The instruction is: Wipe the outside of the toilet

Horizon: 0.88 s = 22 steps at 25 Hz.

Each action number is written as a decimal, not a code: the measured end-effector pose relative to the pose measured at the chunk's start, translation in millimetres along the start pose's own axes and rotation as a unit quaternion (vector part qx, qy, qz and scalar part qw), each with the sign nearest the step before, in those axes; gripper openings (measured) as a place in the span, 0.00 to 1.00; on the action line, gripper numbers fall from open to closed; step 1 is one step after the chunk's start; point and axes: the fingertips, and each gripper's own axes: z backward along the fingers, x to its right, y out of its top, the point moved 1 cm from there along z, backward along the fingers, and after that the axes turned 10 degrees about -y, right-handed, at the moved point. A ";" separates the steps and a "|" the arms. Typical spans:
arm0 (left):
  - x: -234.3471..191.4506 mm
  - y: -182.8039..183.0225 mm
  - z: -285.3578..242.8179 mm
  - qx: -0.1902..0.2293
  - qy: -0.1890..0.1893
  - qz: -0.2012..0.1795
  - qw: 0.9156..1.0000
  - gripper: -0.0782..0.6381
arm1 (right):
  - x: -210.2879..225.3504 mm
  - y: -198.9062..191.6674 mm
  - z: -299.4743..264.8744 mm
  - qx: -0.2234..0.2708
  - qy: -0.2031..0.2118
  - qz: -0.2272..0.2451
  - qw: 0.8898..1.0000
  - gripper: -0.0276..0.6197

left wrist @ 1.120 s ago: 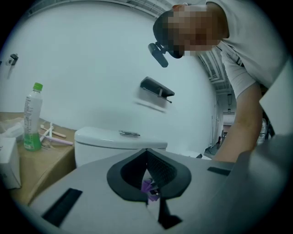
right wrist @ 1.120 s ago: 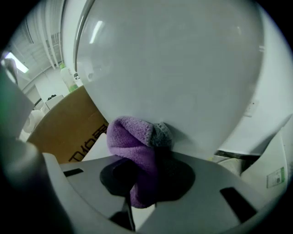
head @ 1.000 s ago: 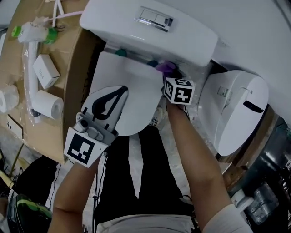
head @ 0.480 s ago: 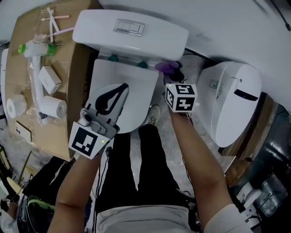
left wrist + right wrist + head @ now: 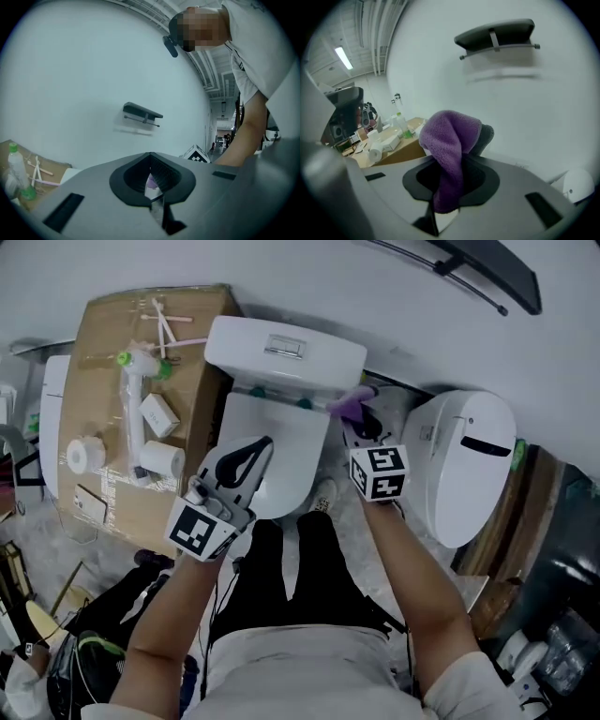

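Two grippers sit out in front of me, one in each hand, above my knees in black trousers [image 5: 281, 587]. My left gripper [image 5: 265, 442] hovers over the closed lid [image 5: 281, 442] of the toilet [image 5: 284, 354], its jaws brought together with nothing between them. I cannot tell whether it touches the lid. My right gripper [image 5: 359, 420] is clamped on a purple cloth [image 5: 347, 407], which bunches up over the jaw tips and hangs down between them. That gripper is at the toilet's right rear corner, where the lid meets the tank [image 5: 244, 348]. The cloth lies just under the tank's right end; whether it presses on the porcelain I cannot make out.

The toilet stands straight ahead with its tank against the white wall [image 5: 281, 277] and a flush plate [image 5: 286, 346] on top. Left of it is a cardboard box [image 5: 112, 334] carrying two paper rolls [image 5: 87, 454], a small white carton [image 5: 159, 413] and a white bottle with a green cap [image 5: 131, 381]. Right of the toilet stands a second white ceramic fixture [image 5: 464, 465], just beside my right gripper's marker cube [image 5: 379, 472]. Farthest off, a dark shelf [image 5: 487, 273] is mounted on the wall.
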 end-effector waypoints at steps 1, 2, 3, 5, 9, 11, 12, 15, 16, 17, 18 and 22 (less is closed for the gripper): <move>2.8 10.7 3.5 -0.003 0.001 -0.001 1.000 0.12 | -4.7 12.5 13.7 0.010 0.006 0.004 1.000 0.17; 7.1 22.3 6.7 -0.004 0.000 -0.001 1.000 0.12 | -9.8 25.0 28.7 0.020 0.013 0.008 1.000 0.17; 14.6 34.8 9.9 -0.003 -0.006 0.001 1.000 0.12 | -16.5 35.3 45.2 0.028 0.023 0.012 0.999 0.17; 37.0 61.7 16.6 0.004 -0.028 -0.004 1.000 0.12 | -34.0 49.3 79.8 0.039 0.046 0.022 0.998 0.17; 76.2 105.7 34.0 -0.001 -0.056 -0.025 0.998 0.12 | -62.3 80.7 140.8 0.064 0.082 0.031 0.994 0.17; 91.1 120.8 43.3 -0.012 -0.060 -0.020 0.998 0.12 | -74.2 101.7 168.6 0.076 0.101 0.039 0.991 0.17; 97.5 128.4 48.8 -0.015 -0.060 -0.017 0.998 0.12 | -81.4 112.3 181.6 0.082 0.112 0.044 0.989 0.17; 106.9 150.4 70.1 0.003 -0.048 -0.018 0.999 0.12 | -107.2 144.1 213.3 0.103 0.146 0.060 0.982 0.17; 106.7 157.1 77.8 0.014 -0.039 -0.020 0.999 0.12 | -117.0 153.9 220.8 0.114 0.155 0.066 0.979 0.17; 107.0 162.2 85.4 0.023 -0.030 -0.019 0.999 0.12 | -127.4 161.5 227.3 0.125 0.162 0.071 0.976 0.17; 108.2 165.3 92.4 0.030 -0.023 -0.018 0.999 0.12 | -137.3 166.5 232.5 0.135 0.166 0.074 0.974 0.17; 118.7 169.0 117.2 0.049 -0.010 -0.015 0.999 0.12 | -170.2 175.6 250.3 0.158 0.173 0.057 0.971 0.17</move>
